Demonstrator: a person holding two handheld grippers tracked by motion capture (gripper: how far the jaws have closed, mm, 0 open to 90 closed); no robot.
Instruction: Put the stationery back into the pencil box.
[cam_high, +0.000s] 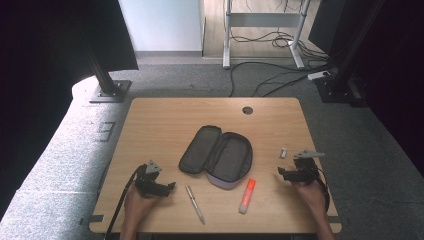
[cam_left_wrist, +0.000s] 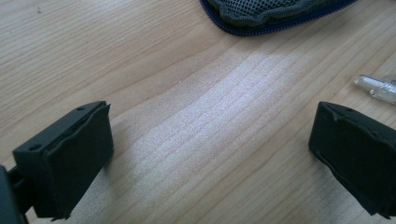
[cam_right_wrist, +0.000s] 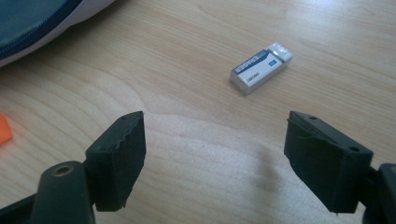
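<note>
The high view looks down and forward over the whole wooden table (cam_high: 165, 120). Each gripper view skims close above the tabletop; both, like the high view, catch an edge of the open pencil case (cam_high: 216, 156).

Only print in sight: a blue-and-white label on the small white eraser (cam_right_wrist: 261, 68), lying on the table just ahead of the right gripper (cam_right_wrist: 212, 154), slightly right of centre between its jaws. Lettering too blurred to read. Nothing else carries text.
</note>
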